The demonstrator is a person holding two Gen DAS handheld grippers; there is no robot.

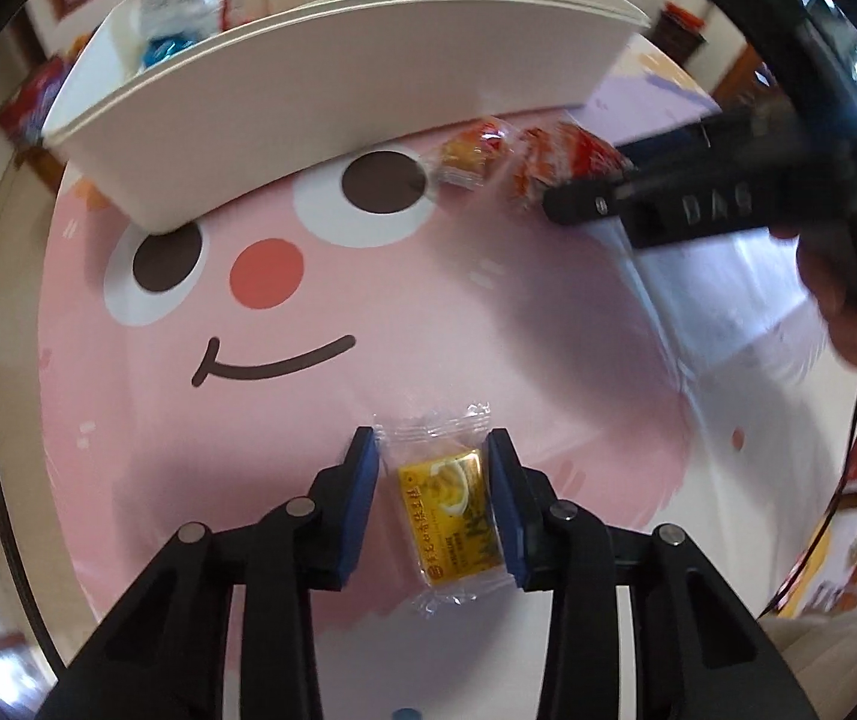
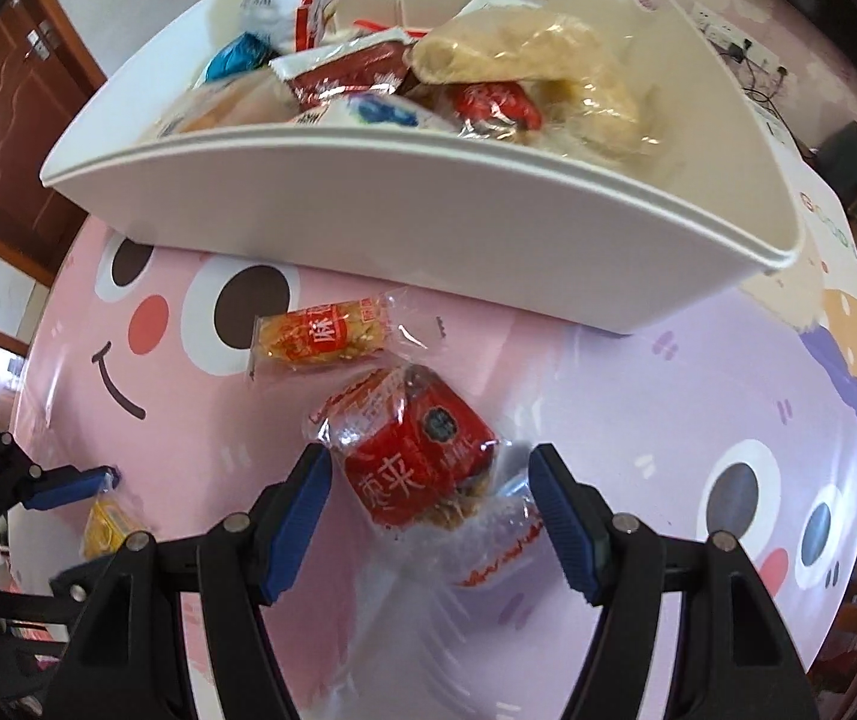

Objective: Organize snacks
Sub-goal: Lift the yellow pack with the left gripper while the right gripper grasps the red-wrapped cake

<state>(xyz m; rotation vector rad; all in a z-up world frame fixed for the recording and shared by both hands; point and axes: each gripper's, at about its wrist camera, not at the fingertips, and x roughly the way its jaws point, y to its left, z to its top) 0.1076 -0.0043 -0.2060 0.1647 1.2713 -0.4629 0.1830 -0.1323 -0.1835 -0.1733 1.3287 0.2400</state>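
A small yellow snack pack in a clear wrapper lies on the pink cartoon-face tabletop. My left gripper points down at it and its blue pads press the pack from both sides. In the right wrist view that pack shows at the far left under one blue pad. My right gripper stands open astride a red snack pack, its pads clear of it. An orange snack pack lies just beyond the red one. The white bin behind holds several snacks.
The white bin stands at the far side of the table, its near wall close to the loose packs. A hand holds the right gripper at the right of the left wrist view. Wooden doors and shelves ring the room.
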